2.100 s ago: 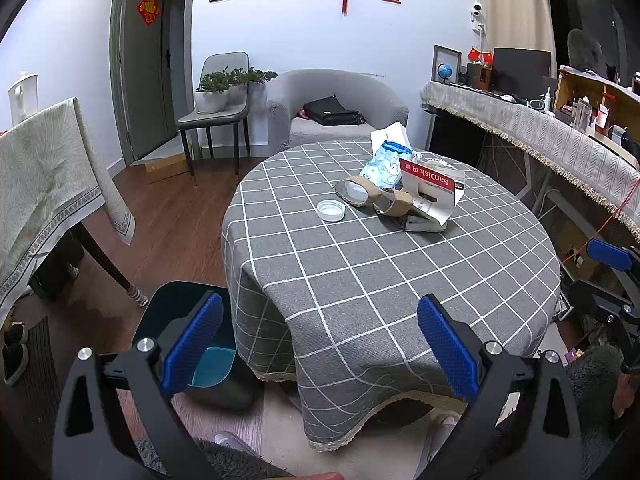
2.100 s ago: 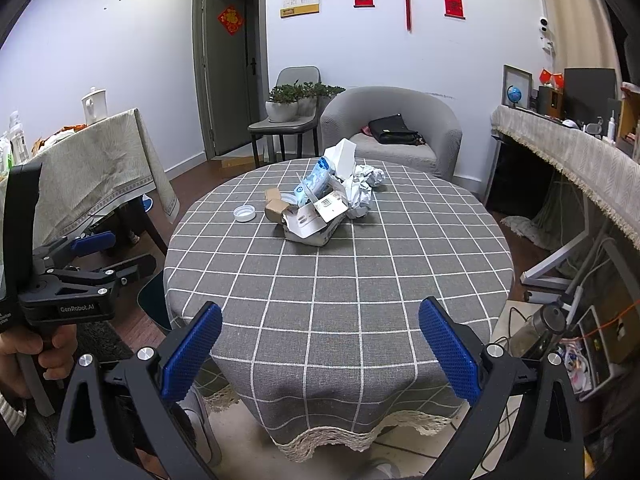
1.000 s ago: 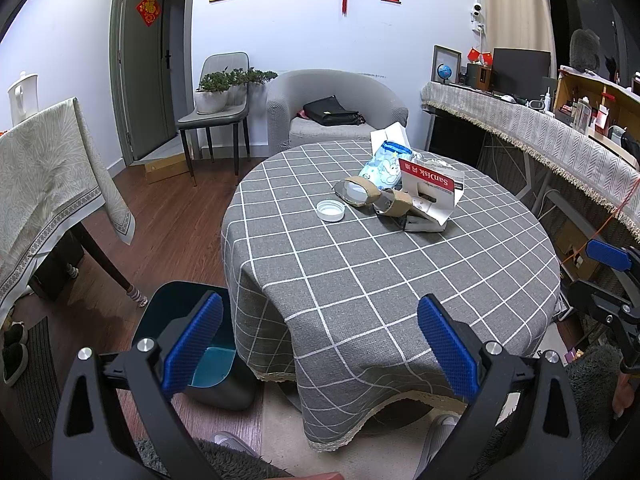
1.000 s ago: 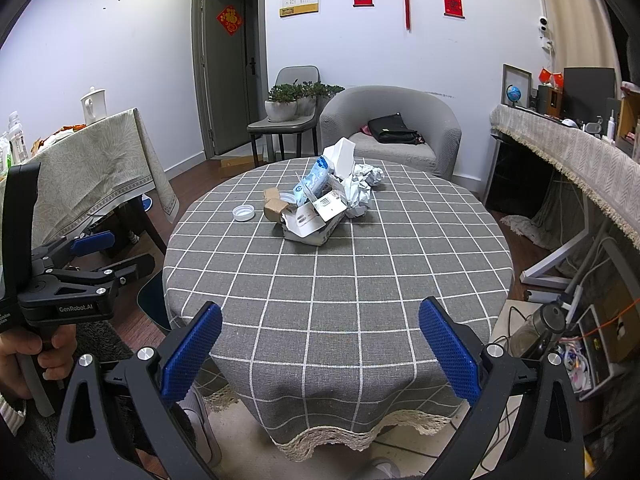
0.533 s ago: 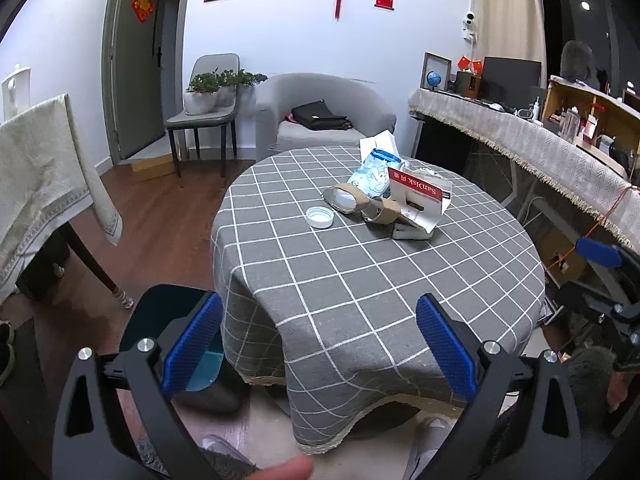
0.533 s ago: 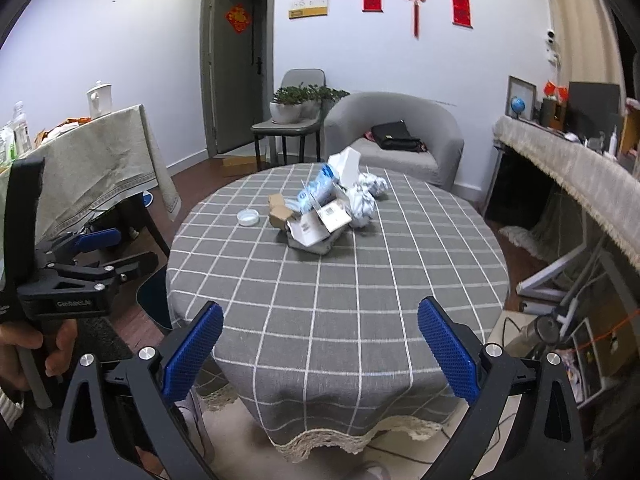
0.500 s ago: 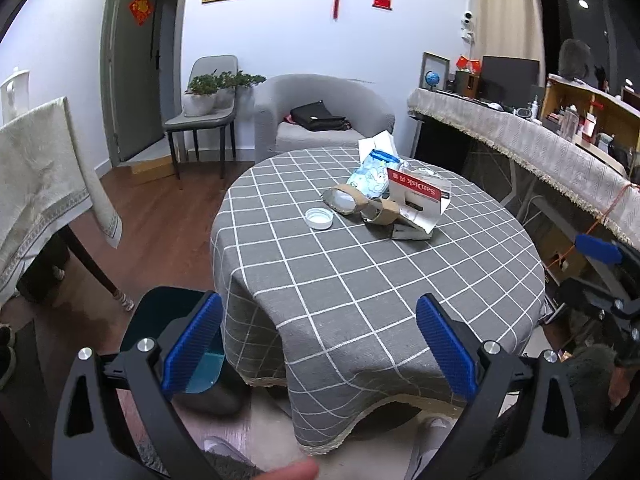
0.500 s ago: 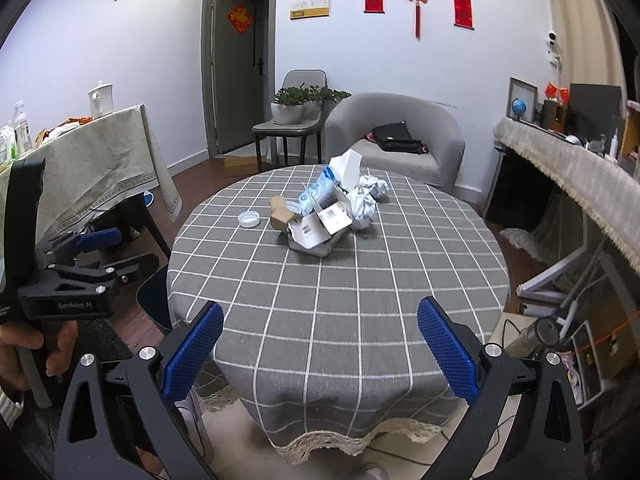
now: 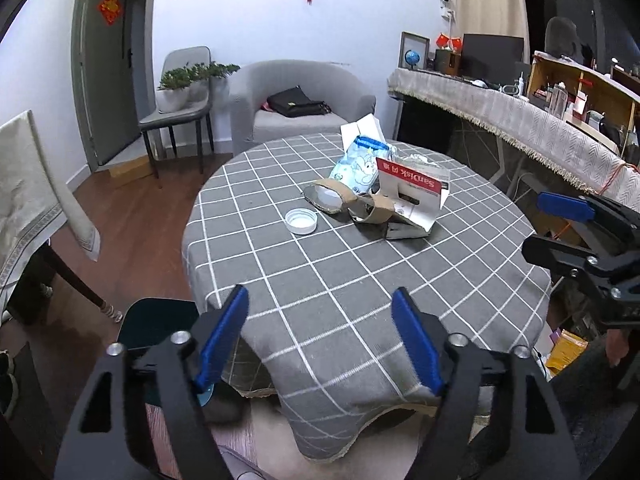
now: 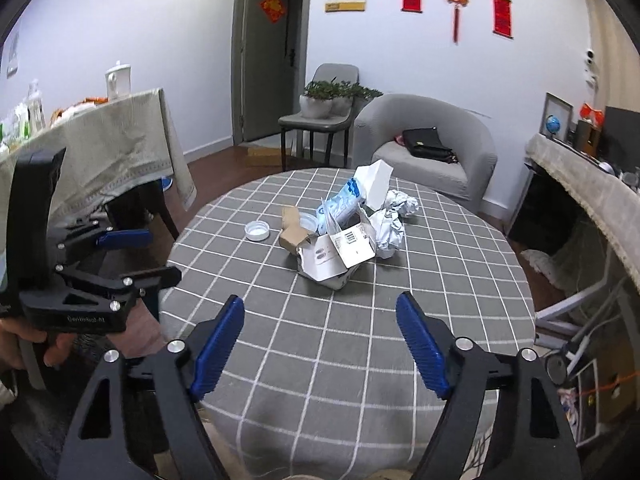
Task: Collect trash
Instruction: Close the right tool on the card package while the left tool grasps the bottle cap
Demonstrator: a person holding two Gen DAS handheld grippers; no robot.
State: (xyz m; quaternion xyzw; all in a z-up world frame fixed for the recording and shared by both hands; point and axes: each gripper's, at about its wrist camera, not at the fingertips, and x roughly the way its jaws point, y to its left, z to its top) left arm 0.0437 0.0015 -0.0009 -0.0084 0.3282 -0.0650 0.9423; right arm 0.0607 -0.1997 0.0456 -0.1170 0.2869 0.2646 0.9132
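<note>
A pile of trash sits near the middle of the round grey checked table (image 9: 352,280): a white lid (image 9: 301,221), a torn cardboard box (image 9: 412,196), a blue-and-white wrapper (image 9: 358,166), brown cardboard rolls (image 9: 340,200). In the right wrist view the box (image 10: 340,252) lies beside crumpled paper (image 10: 390,220), the wrapper (image 10: 340,204) and the lid (image 10: 257,231). My left gripper (image 9: 320,340) is open and empty over the table's near edge. My right gripper (image 10: 320,340) is open and empty, short of the pile.
A dark teal bin (image 9: 160,320) stands on the floor left of the table. A cloth-covered side table (image 10: 100,152) is at the left. A grey armchair (image 10: 428,148), a chair with plants (image 10: 328,108) and a long counter (image 9: 520,128) lie beyond.
Both grippers have moved forward toward the table. Their jaws have narrowed somewhat and stay open. The trash has not moved.
</note>
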